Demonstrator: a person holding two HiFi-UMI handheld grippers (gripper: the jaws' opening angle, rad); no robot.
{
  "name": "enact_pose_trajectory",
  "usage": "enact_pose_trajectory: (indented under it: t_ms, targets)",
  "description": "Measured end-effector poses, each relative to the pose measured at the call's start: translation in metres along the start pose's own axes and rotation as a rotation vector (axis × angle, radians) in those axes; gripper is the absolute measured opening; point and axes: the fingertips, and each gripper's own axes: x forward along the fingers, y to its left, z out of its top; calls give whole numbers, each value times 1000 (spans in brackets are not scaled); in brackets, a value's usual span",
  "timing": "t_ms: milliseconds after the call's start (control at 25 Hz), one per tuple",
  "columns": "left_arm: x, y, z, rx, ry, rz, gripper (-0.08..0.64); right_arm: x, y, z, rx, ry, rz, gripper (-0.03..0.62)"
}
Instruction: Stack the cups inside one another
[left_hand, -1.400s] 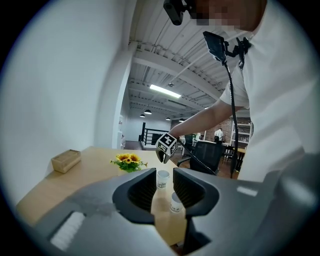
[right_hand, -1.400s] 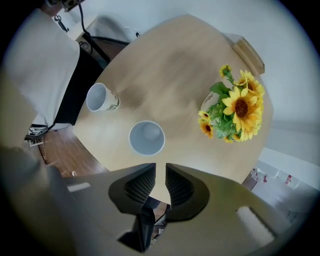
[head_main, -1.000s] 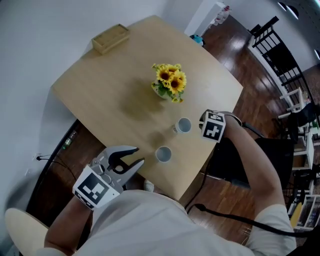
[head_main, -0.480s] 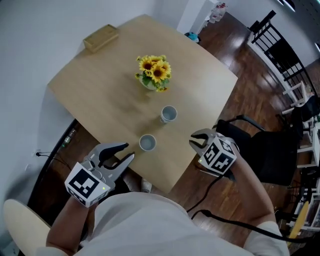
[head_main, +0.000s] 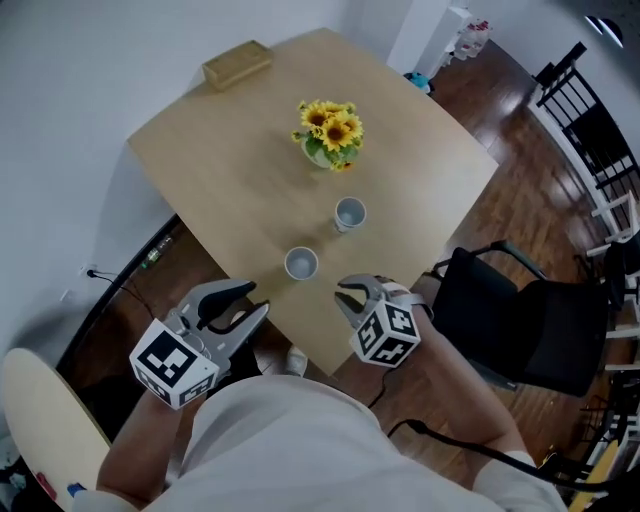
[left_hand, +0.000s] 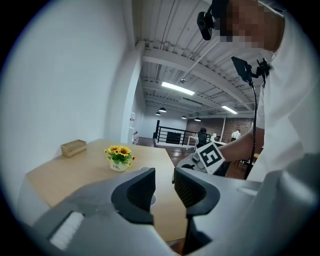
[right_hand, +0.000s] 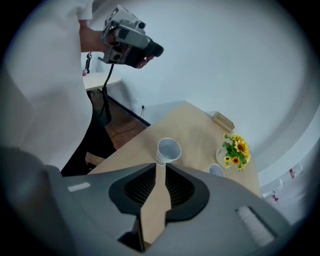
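At the far left corner of the desk (head_main: 230, 170) lies a wooden box (head_main: 237, 62); what it holds cannot be made out. Nearer the person, the left hand-held gripper (head_main: 256, 300) hangs just off the desk's front edge, its marker cube toward the camera. Its own view shows the jaws a narrow gap apart with nothing between them. To its right the near cup (head_main: 301, 263) stands upright close to that front edge, and its white inside looks empty. Toward the middle of the desk sits a small white pot (head_main: 328, 152) filled with sunflowers. The right hand-held gripper (head_main: 345, 296) hovers over the front edge, near the near cup but apart from it, pointing steeply down. Its jaws are opening, and only bare desk shows through the slim gap between them. The far cup (head_main: 349, 213) stands upright between the near cup and the pot, apart from both, and it too looks empty, so the two cups are not stacked. A black chair (head_main: 520, 320) stands off the desk's right side.
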Motion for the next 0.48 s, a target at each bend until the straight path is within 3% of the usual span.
enact_pose_trajectory:
  t_ms: [240,480]
  targets:
    - [-20,-13,-10,-31,7,54,133,45,8,18,-126,18,47,80]
    - [-45,-12,-23,-67,5,110,133,85,5,17,-267,107,54,80]
